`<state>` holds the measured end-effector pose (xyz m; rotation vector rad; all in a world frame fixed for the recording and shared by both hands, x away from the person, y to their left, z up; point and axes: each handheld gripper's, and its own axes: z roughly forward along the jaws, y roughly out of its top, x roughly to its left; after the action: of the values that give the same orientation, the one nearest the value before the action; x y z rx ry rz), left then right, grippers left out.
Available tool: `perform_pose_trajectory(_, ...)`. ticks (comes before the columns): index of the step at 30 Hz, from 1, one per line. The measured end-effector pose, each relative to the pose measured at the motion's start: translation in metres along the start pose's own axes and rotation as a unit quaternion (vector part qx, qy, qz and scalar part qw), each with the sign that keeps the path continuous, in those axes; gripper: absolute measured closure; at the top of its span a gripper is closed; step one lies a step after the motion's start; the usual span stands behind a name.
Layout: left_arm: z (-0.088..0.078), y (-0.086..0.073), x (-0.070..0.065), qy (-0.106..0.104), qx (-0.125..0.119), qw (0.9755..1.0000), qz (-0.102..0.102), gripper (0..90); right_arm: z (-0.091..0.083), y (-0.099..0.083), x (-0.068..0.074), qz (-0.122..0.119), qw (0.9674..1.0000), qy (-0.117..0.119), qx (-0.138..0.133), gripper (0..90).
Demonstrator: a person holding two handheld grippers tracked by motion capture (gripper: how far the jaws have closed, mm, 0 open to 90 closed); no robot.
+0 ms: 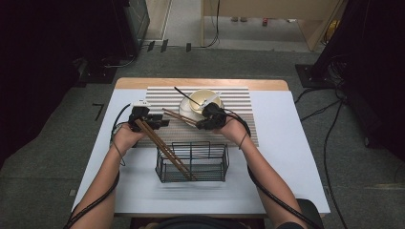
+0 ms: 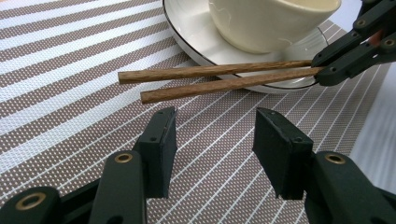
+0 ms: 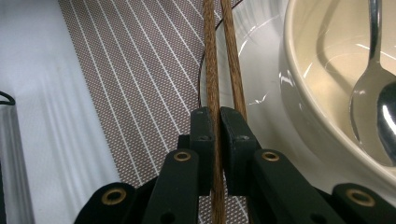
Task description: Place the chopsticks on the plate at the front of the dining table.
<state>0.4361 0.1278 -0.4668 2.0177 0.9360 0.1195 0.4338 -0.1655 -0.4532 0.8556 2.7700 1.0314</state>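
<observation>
A pair of wooden chopsticks (image 1: 179,117) lies slanted over the striped placemat (image 1: 239,102), its far ends near the white plate (image 1: 187,110). My right gripper (image 1: 201,124) is shut on them. In the right gripper view one stick (image 3: 211,70) runs between the pressed pads of the gripper (image 3: 217,135), and the second stick (image 3: 232,60) passes behind the right-hand jaw. My left gripper (image 1: 160,121) faces the sticks' free ends (image 2: 187,72) from the left. It is open (image 2: 215,149) with nothing between its pads, just short of the sticks.
A cream bowl (image 1: 203,98) stands on the plate and holds a metal spoon (image 3: 373,93). A black wire basket (image 1: 191,164) sits near the front, with another pair of chopsticks (image 1: 165,150) leaning out of it toward my left hand. A white sheet (image 1: 286,157) covers the table.
</observation>
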Motion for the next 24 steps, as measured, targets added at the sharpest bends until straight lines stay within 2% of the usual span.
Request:
perform_pose_trajectory(12, 0.009, 0.001, 0.000, 0.018, -0.016, 0.9997, -0.001, 47.7, 0.001, 0.000, 0.001, 0.002, 1.0000, -0.001, -0.005, 85.2)
perform_pose_trajectory(15, 0.011, 0.000, -0.001, 0.003, -0.017, 0.9997, -0.017, 48.8, 0.000, 0.000, 0.001, 0.004, 1.0000, -0.002, -0.007, 85.2)
perform_pose_trajectory(16, 0.011, 0.000, -0.001, -0.006, -0.015, 0.9996, -0.022, 51.7, 0.000, 0.000, 0.001, 0.003, 1.0000, -0.002, -0.007, 85.2)
perform_pose_trajectory(18, 0.012, -0.001, -0.003, -0.017, -0.017, 0.9995, -0.020, 53.7, -0.001, 0.000, 0.001, 0.003, 1.0000, -0.002, -0.007, 85.3)
perform_pose_trajectory(20, 0.014, -0.003, -0.004, -0.018, -0.014, 0.9997, -0.012, 54.1, 0.000, 0.000, 0.001, 0.003, 1.0000, -0.001, -0.007, 85.3)
perform_pose_trajectory(24, 0.019, -0.004, -0.006, -0.017, -0.010, 0.9997, -0.013, 53.9, 0.000, 0.000, 0.001, 0.003, 1.0000, -0.003, -0.009, 85.2)
